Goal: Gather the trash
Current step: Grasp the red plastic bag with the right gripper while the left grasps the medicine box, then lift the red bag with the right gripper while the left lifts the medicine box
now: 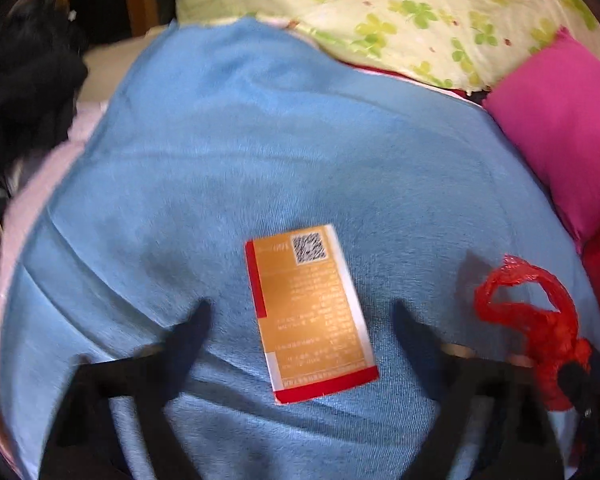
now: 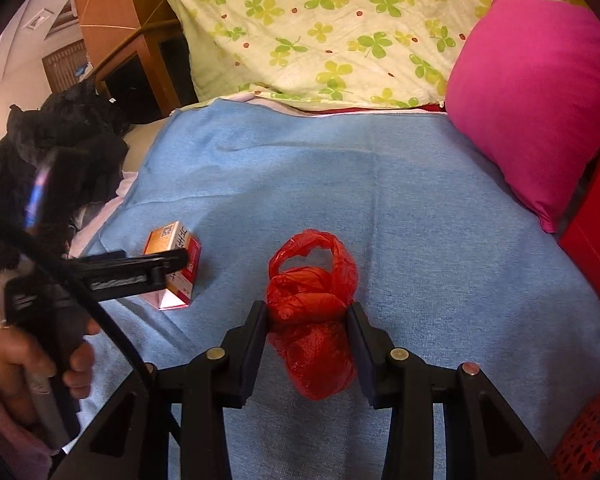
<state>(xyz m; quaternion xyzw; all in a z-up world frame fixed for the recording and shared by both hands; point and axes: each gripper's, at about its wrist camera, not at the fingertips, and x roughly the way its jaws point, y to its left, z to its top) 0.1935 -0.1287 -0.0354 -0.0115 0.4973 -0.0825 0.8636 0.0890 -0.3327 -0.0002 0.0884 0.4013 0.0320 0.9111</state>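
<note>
Two trash items on blue blanket point(image 2: 380, 208): red plastic bag point(image 2: 312, 320) clamped in right hand-held gripper point(image 2: 310, 316), ready for lifting; orange carton point(image 1: 308, 312) lies flat between left hand-held gripper point(image 1: 300, 308) jaws, part-open, straddling it for pickup, not gripping.

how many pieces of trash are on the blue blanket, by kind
Orange and red cardboard box: 1
Knotted red plastic bag: 1
Total: 2 pieces on the blue blanket
</note>
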